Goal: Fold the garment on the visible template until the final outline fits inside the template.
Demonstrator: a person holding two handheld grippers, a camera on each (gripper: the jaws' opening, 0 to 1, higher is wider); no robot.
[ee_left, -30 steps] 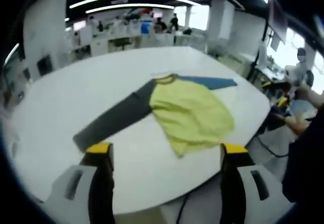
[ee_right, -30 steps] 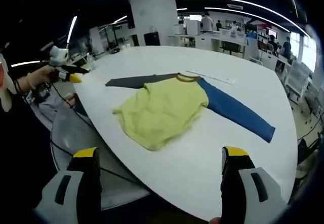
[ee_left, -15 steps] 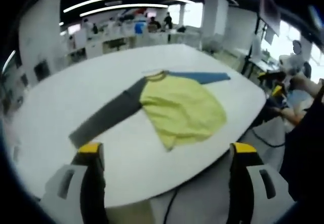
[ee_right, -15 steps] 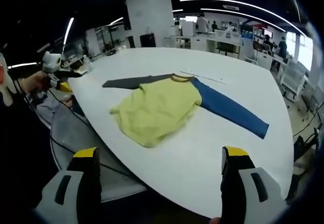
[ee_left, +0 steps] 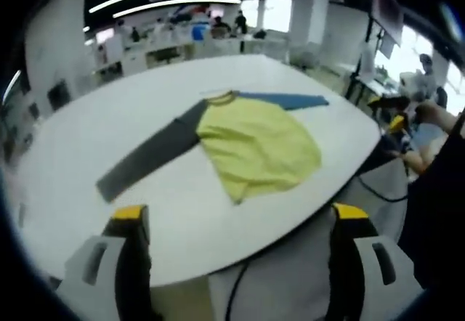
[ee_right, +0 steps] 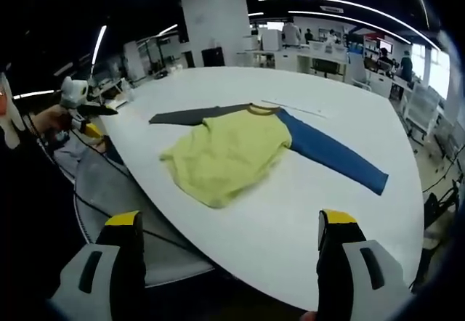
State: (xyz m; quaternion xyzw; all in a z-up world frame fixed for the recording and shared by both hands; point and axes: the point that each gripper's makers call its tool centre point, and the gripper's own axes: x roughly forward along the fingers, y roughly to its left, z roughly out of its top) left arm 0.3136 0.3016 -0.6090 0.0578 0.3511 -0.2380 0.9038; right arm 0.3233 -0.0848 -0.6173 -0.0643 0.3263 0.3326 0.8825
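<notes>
Yellow-tipped black jaws, white housings

garment: yellow body, grey and blue sleeves, spread flat on white table
right gripper: jaws wide apart, holding nothing, short of table edge

Lighting was bright and even, supplied by long ceiling strip lights that curved with the fisheye distortion. Windows at the edge were overexposed. The white bench reflected a soft glare and carried hardly any shadow. The left gripper view was motion-blurred; the right gripper view was sharper.
</notes>
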